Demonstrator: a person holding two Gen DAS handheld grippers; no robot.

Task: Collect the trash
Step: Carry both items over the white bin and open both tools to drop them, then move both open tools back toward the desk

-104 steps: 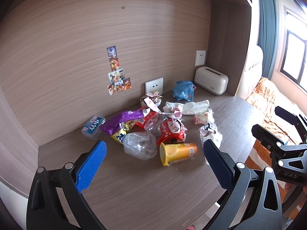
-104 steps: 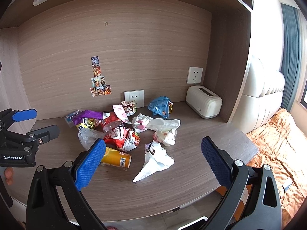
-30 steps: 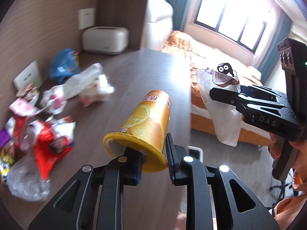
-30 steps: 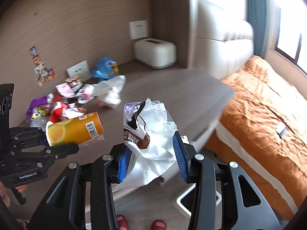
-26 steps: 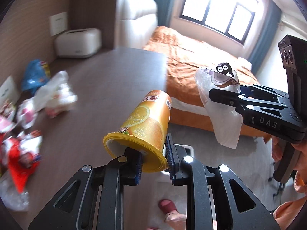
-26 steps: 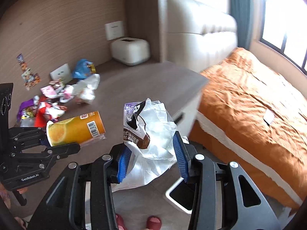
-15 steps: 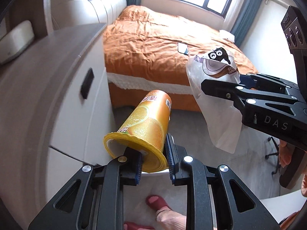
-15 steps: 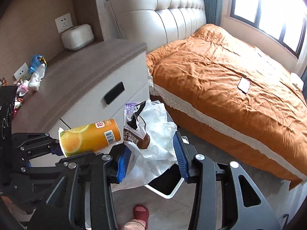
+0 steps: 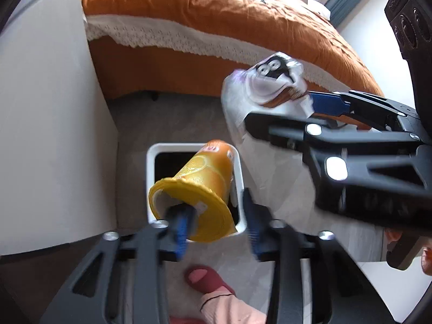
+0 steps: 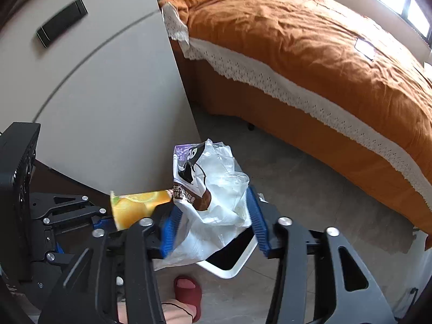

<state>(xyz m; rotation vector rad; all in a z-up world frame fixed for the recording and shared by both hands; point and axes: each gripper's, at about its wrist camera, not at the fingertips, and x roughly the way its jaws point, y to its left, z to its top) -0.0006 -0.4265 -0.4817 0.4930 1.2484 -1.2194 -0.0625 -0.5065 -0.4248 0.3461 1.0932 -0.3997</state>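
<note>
Both grippers lowered over bin (image 9: 151,162), just opened, cup (image 9: 202,181) between left gripper (image 9: 216,224) pads

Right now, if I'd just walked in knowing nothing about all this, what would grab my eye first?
Probably the orange cup and the crinkly white snack bag, each between the blue pads of an open gripper, left gripper and right gripper, whose jaws have just been opening above a white bin on the floor. Behind them, a bed with a bright orange cover fills the room.
</note>
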